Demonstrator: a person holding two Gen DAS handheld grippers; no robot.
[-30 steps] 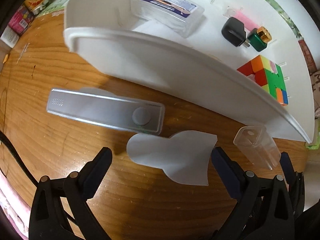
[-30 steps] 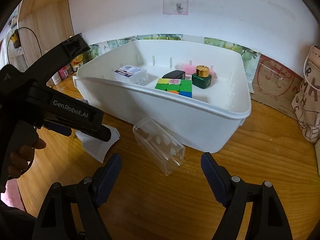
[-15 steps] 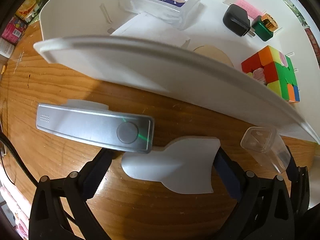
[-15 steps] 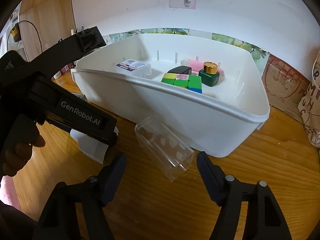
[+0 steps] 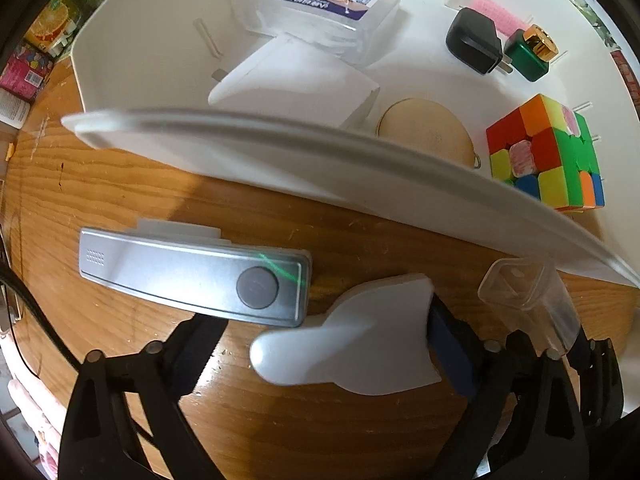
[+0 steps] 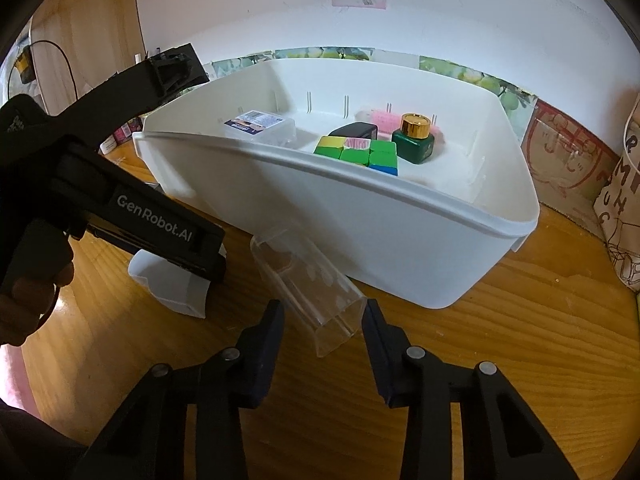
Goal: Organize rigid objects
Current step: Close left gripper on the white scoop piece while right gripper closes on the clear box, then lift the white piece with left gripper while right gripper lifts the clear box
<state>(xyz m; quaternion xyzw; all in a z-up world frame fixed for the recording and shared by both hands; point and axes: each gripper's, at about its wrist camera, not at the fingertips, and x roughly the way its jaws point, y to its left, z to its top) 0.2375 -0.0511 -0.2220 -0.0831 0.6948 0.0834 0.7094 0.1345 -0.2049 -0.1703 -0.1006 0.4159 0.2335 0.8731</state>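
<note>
A: Right wrist view: what do your right fingers (image 6: 324, 330) have?

B: They have just been closing around a clear plastic box (image 6: 306, 280) lying on the wooden desk (image 6: 480, 340), just in front of the white bin (image 6: 360, 216). The box sits between my pads; I cannot tell whether they press it.

A: And the left?

B: My left fingers (image 5: 320, 340) point down, spread wide, gripping nothing. A white scoop-shaped piece (image 5: 352, 344) lies between them on the desk, touching one pad. A silver bar (image 5: 192, 276) with a round button lies beside it. Inside the bin: a colour cube (image 5: 548, 152), a green bottle (image 5: 530, 56), a black plug (image 5: 474, 46).
</note>
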